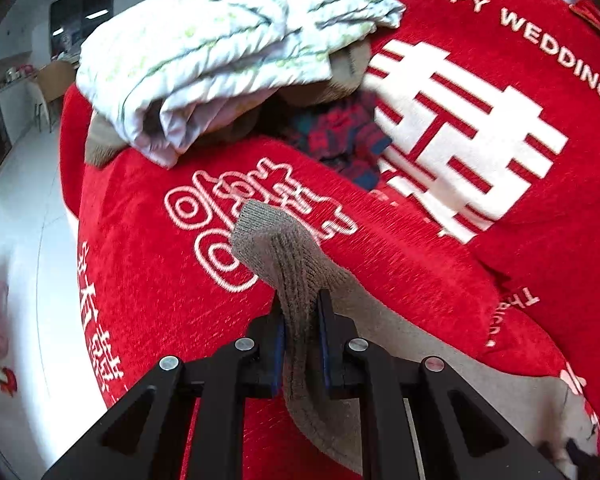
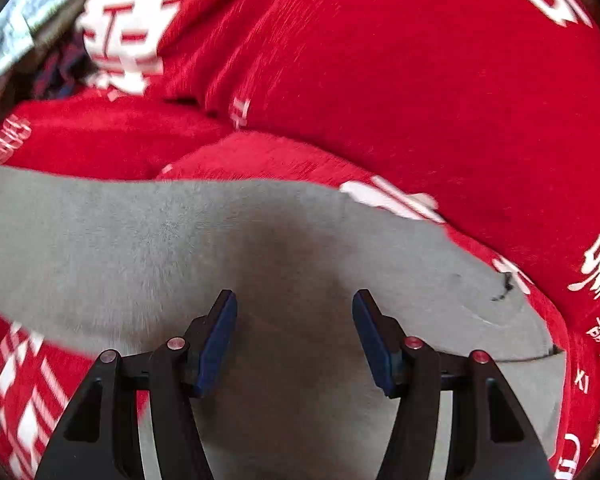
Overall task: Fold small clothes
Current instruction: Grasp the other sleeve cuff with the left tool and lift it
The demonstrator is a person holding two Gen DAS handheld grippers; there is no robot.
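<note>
In the left wrist view my left gripper (image 1: pixel 300 304) is shut on a grey knitted garment (image 1: pixel 268 240). Its ribbed edge stands up above the pads, and the rest trails down and to the right over the red cover. In the right wrist view the same grey garment (image 2: pixel 160 240) lies spread flat across the cover, blurred by motion. My right gripper (image 2: pixel 294 320) hangs over it, open, with nothing between its blue pads (image 2: pixel 220 336).
A red cover (image 1: pixel 460 240) with white lettering drapes the whole surface. At the back lies a pile: a white patterned cloth (image 1: pixel 228 48) over a brown piece (image 1: pixel 340 76) and a red-blue plaid one (image 1: pixel 340 140). White floor (image 1: pixel 20 240) lies to the left.
</note>
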